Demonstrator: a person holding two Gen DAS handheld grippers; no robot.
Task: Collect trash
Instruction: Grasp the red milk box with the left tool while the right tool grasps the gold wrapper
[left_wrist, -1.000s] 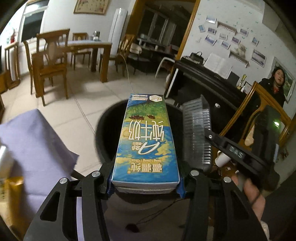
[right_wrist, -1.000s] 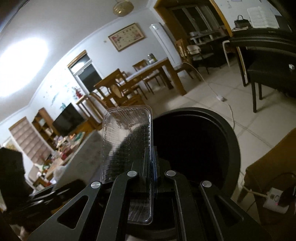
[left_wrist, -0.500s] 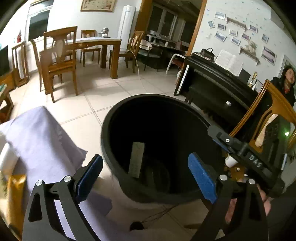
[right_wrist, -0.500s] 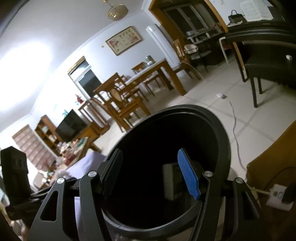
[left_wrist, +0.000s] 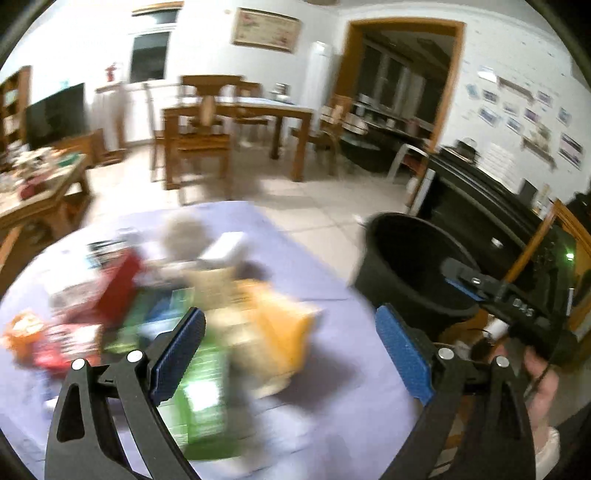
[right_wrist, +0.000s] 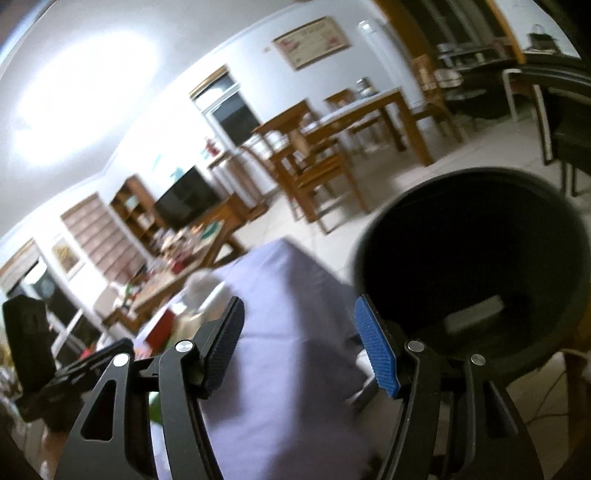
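My left gripper (left_wrist: 291, 350) is open and empty above a table with a purple cloth (left_wrist: 332, 387). A blurred heap of trash lies on it: a yellow bag (left_wrist: 284, 325), green packets (left_wrist: 199, 398), a red box (left_wrist: 118, 284), an orange wrapper (left_wrist: 22, 328). The black bin (left_wrist: 410, 273) stands to the right, off the table's edge. My right gripper (right_wrist: 299, 343) is open and empty over the cloth (right_wrist: 280, 387), with the bin (right_wrist: 476, 266) at its right. A pale carton (right_wrist: 474, 314) lies inside the bin.
A wooden dining table with chairs (left_wrist: 236, 125) stands behind on the tiled floor. A low cluttered wooden table (left_wrist: 33, 192) is at the left. A black piano (left_wrist: 480, 199) and a wooden chair (left_wrist: 569, 236) are at the right.
Both grippers let go of the milk carton and the clear plastic tray into the bin, opened, and have swung left from the bin toward the trash on the table.
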